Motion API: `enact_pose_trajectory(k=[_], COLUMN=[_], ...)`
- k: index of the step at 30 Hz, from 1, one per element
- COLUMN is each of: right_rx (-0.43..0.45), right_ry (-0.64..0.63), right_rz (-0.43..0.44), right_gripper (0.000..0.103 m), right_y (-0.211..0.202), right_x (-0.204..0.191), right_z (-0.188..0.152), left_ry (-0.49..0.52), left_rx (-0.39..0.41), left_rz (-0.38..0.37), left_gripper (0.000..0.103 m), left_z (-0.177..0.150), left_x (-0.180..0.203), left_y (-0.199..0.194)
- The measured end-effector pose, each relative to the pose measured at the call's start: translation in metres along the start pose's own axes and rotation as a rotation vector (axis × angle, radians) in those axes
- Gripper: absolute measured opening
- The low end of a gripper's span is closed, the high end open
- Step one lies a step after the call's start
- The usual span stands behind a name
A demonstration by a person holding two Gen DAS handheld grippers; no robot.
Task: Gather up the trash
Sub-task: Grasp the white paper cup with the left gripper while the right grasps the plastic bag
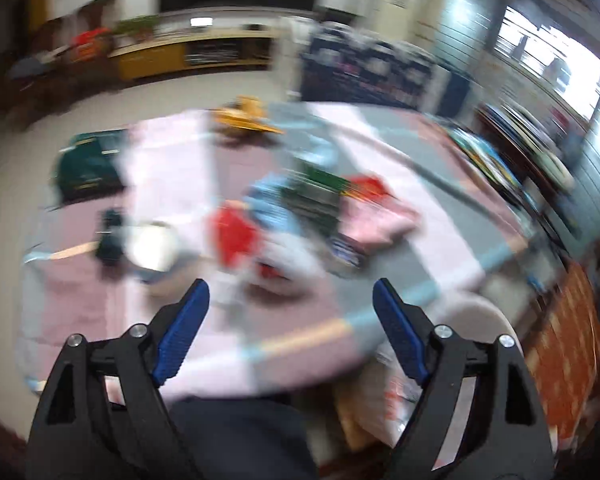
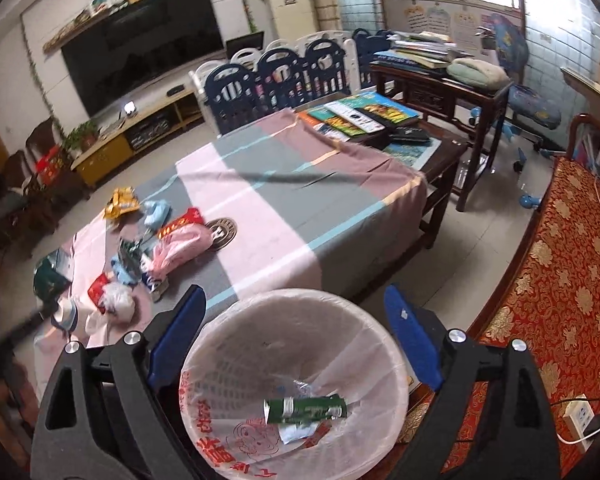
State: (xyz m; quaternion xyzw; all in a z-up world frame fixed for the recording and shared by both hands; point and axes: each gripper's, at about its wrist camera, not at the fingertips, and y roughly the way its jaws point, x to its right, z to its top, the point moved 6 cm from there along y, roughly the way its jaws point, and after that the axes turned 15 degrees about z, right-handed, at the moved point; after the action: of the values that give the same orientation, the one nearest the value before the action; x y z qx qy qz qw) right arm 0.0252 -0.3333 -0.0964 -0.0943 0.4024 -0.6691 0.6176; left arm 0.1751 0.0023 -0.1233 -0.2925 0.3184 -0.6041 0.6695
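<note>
A white bin [image 2: 296, 368] lined with a printed plastic bag stands right below my right gripper [image 2: 294, 306], which is open and empty. A green wrapper [image 2: 305, 409] lies at its bottom. Trash lies on the striped tablecloth [image 2: 284, 208]: a pink bag [image 2: 180, 249], a red packet [image 2: 98, 289], a white crumpled bag [image 2: 118, 301], a yellow snack bag [image 2: 121, 202], a blue piece [image 2: 156, 211]. My left gripper [image 1: 290, 304] is open and empty above the table; its view is blurred. The red packet [image 1: 236, 236] and pink bag [image 1: 376, 218] lie ahead of it.
A dark wooden side table with books [image 2: 364, 118] adjoins the far end. A red patterned sofa [image 2: 556, 288] runs along the right. A blue and white play fence [image 2: 276, 76] and a TV cabinet [image 2: 132, 136] stand behind. A round dark disc [image 2: 220, 230] lies on the cloth.
</note>
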Motion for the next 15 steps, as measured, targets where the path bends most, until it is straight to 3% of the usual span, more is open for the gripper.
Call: enact_pose_trajectory(k=[3, 7, 10, 13, 14, 15], right_rx=[-0.053, -0.108, -0.155, -0.193, -0.205, -0.218], right_ry=[-0.011, -0.042, -0.072, -0.099, -0.105, -0.113], right_rz=[0.035, 0.067, 0.082, 0.095, 0.102, 0.11], right_gripper=[0.089, 0.089, 0.089, 0.089, 0.089, 0.089], right_y=[0.017, 0.034, 0.048, 0.06, 0.065, 0.069], right_x=[-0.016, -0.037, -0.053, -0.067, -0.072, -0.078], right_z=[-0.009, -0.019, -0.027, -0.034, -0.035, -0.037], left_ry=[-0.102, -0.075, -0.045, -0.044, -0.039, -0.032], left_rx=[-0.048, -0.152, -0.218, -0.223, -0.218, -0.226], left_rz=[0.102, 0.206, 0.199, 0.193, 0.187, 0.175], left_gripper=[0.094, 0.095, 0.095, 0.093, 0.082, 0.064], left_z=[0.024, 0.033, 0.027, 0.022, 0.02, 0.017], left_x=[-0.051, -0.072, -0.072, -0.07, -0.069, -0.068], left_y=[0.034, 0.088, 0.119, 0.133, 0.135, 0.137])
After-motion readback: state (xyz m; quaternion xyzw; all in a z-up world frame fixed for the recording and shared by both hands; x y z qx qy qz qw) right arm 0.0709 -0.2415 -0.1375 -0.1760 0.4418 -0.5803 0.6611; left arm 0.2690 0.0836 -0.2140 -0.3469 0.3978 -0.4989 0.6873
